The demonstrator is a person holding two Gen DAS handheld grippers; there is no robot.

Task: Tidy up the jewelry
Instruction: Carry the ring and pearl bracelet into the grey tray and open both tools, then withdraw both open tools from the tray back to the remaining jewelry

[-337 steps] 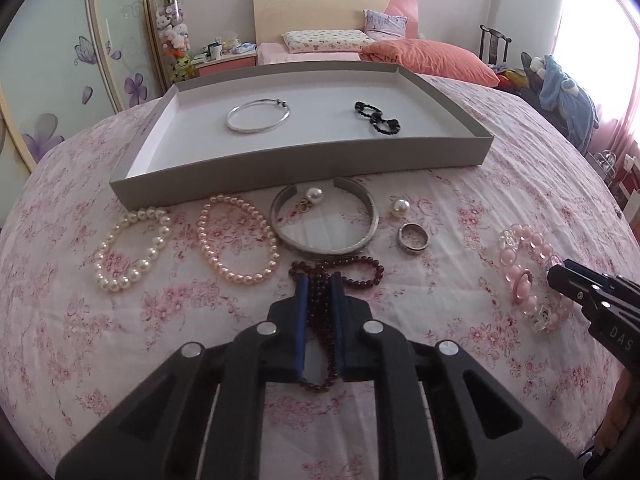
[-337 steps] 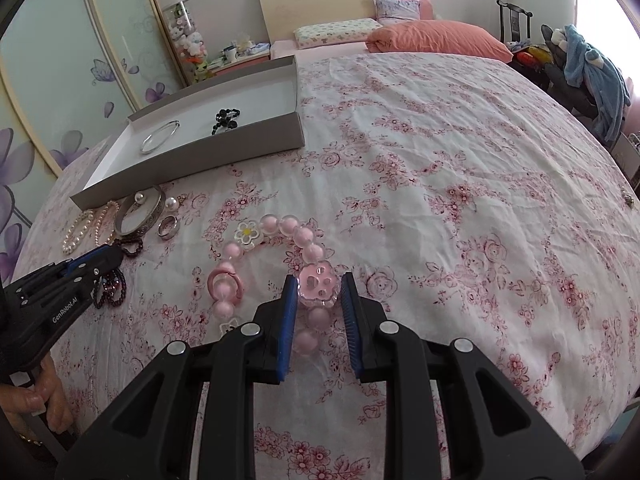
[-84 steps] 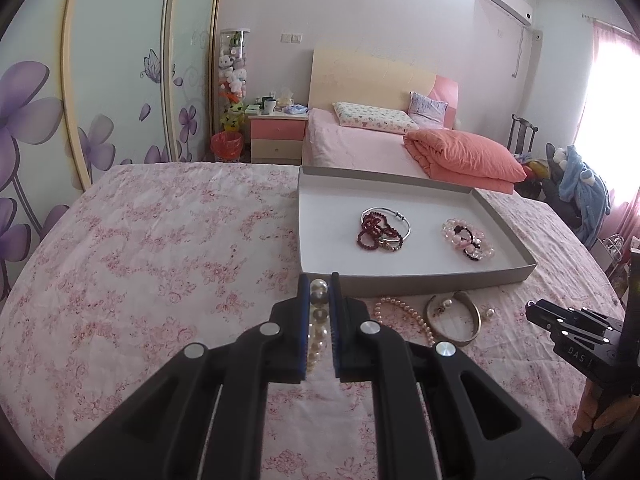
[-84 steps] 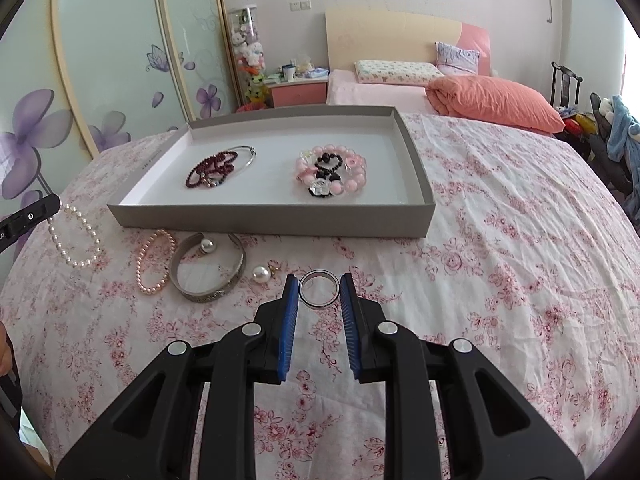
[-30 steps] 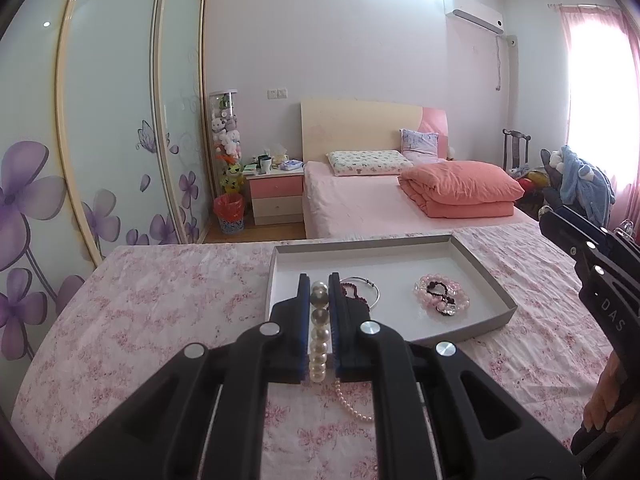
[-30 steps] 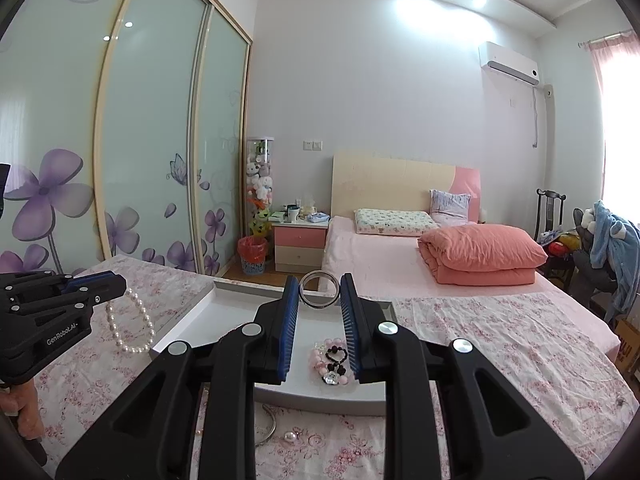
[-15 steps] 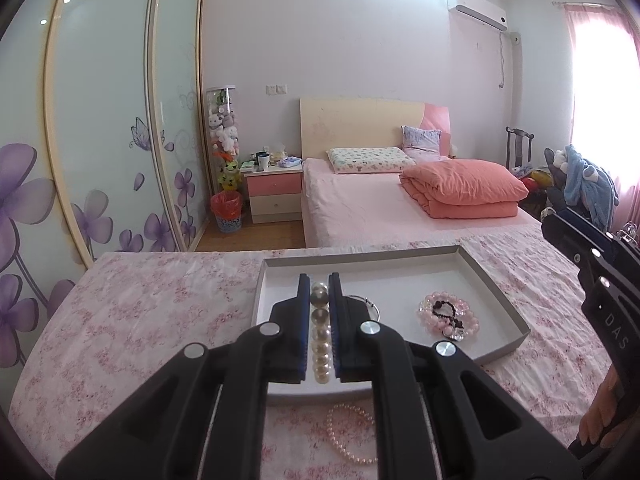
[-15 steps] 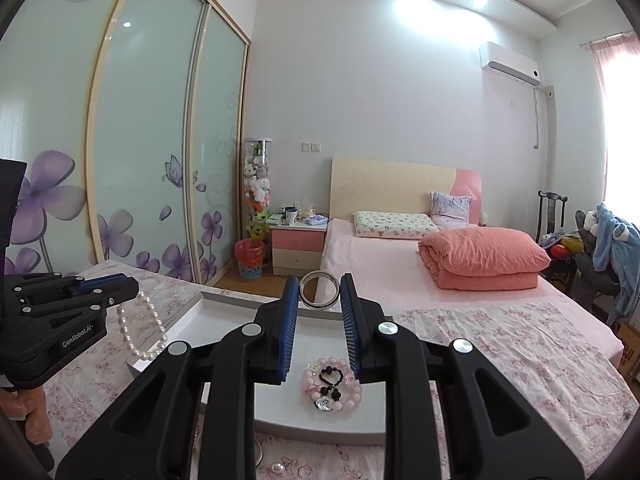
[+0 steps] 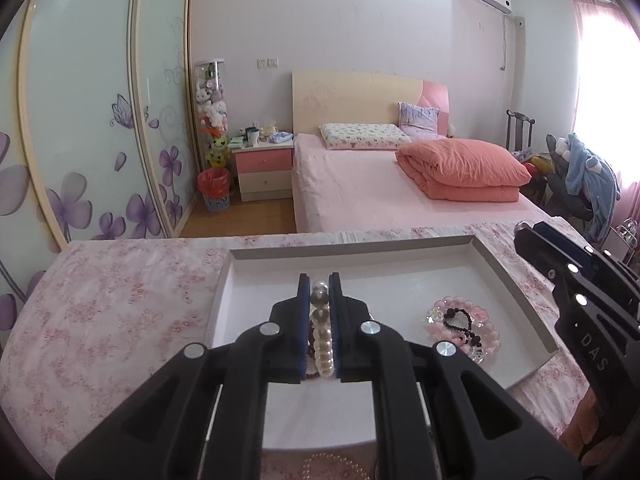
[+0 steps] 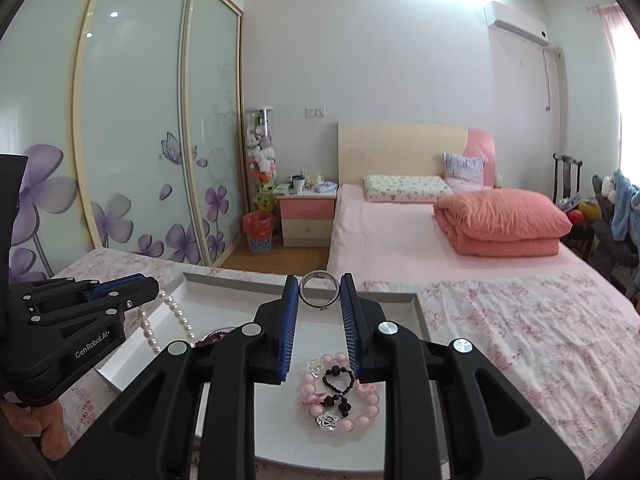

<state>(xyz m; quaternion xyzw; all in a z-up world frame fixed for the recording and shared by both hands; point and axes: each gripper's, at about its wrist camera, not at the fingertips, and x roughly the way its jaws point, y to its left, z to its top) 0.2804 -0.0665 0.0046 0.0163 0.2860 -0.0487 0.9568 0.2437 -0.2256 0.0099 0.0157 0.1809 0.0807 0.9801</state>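
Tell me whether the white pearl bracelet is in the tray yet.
Not yet. The white pearl bracelet hangs clamped in the left gripper, dangling over the tray, not resting in it.

"GenRobot.AI" on left gripper (image 10: 152, 294); "DAS" on right gripper (image 9: 524, 236)

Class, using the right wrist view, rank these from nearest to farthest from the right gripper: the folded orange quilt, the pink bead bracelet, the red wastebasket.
1. Pink bead bracelet: in the grey tray, just below the right gripper.
2. Red wastebasket: on the floor, far left, beside the nightstand.
3. Folded orange quilt: on the far bed, right; too close to the wastebasket to call.
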